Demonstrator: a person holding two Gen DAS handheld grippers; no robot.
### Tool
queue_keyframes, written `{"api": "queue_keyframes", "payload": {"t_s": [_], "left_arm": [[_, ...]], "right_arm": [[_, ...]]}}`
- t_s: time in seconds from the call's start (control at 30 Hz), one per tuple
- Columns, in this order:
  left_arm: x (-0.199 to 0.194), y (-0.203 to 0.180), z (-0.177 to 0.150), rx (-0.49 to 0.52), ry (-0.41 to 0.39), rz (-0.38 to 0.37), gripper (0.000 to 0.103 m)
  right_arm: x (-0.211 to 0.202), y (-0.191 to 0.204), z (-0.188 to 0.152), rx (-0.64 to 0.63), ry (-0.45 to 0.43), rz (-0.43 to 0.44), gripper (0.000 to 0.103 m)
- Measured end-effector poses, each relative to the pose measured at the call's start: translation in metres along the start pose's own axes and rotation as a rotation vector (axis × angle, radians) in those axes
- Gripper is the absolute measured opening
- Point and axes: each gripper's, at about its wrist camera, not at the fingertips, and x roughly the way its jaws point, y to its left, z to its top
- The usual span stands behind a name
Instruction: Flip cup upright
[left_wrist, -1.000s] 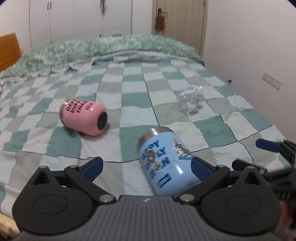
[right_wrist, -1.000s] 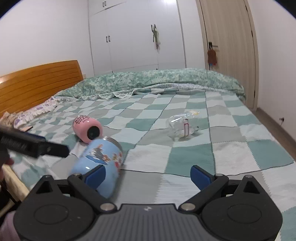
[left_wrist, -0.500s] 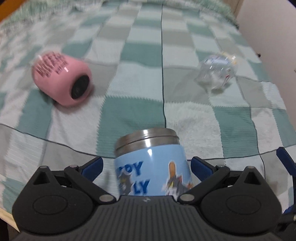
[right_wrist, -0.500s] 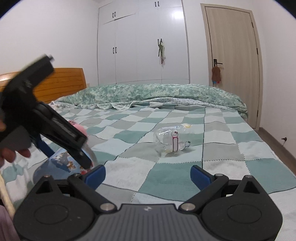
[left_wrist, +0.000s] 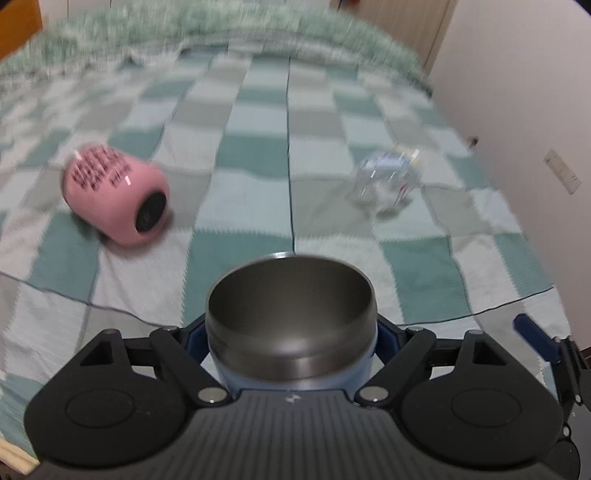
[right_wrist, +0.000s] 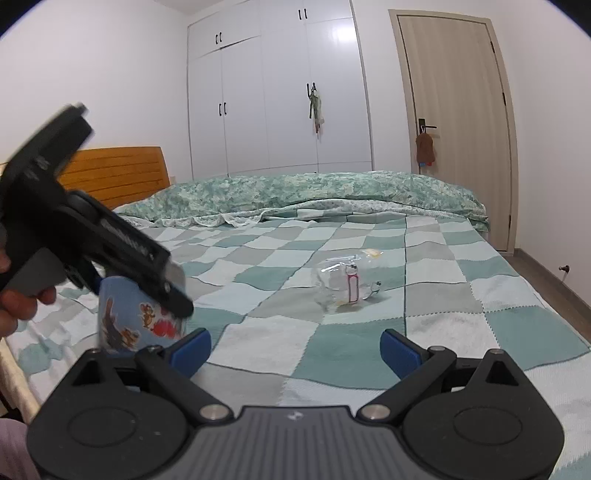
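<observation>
Checkered bedspread (left_wrist: 258, 206) fills the frame while the left gripper (left_wrist: 291, 332), clamped on the blue cup (left_wrist: 291, 314) at lower centre, holds it upright, leaving only release; the right gripper (right_wrist: 295, 341) gapes empty.

Light-blue cylindrical steel cup with cartoon prints (left_wrist: 291, 354) stands roughly upright at the near edge of the bed, its dark metal mouth facing up. In the right wrist view the same cup (right_wrist: 129, 317) appears near left, slightly tilted, cartoon figures facing outward.
</observation>
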Motion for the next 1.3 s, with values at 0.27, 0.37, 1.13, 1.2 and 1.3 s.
{"api": "queue_keyframes", "payload": {"t_s": [0.27, 0.37, 1.13, 1.2, 1.3], "left_arm": [[-0.039, -0.005, -0.033, 0.112, -0.258, 0.049, 0.085], [-0.031, -0.007, -0.040, 0.147, -0.271, 0.072, 0.085], [-0.045, -0.005, -0.053, 0.213, -0.373, 0.066, 0.103], [-0.062, -0.003, -0.063, 0.202, -0.411, 0.072, 0.103], [-0.093, 0.002, -0.088, 0.187, -0.514, 0.098, 0.103]], "right_arm": [[-0.016, 0.026, -0.002, -0.005, -0.037, -0.037, 0.098], [-0.017, 0.034, -0.004, 0.000, -0.031, -0.052, 0.098], [-0.041, 0.053, -0.006, -0.030, -0.076, -0.093, 0.098], [-0.054, 0.060, -0.005, -0.038, -0.103, -0.092, 0.098], [-0.079, 0.075, -0.006, -0.064, -0.151, -0.099, 0.098]]}}
